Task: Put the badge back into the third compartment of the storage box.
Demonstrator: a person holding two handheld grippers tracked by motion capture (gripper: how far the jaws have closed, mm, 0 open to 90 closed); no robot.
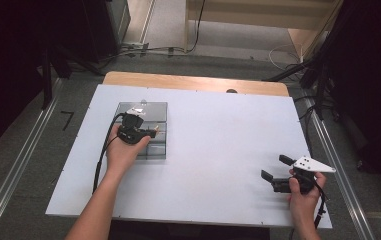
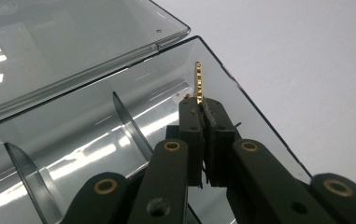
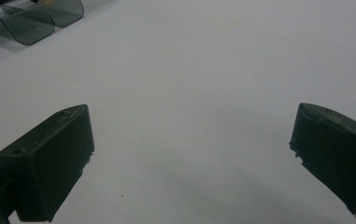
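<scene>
Box (image 1: 143,131), smoky clear plastic, lay open on the table (image 1: 218,150); the left gripper (image 1: 150,133) hovered over it. Close up, its jaws pinched a gold pin (image 2: 198,81) above the box's compartments, not yet dropped. Well off from the box, the right gripper (image 3: 192,154) gaped, idle.

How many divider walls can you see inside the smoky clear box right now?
2. One divider stands just left of the left claw, which pinches a small gold strip. The other divider is farther left. The claw may hide more.
</scene>
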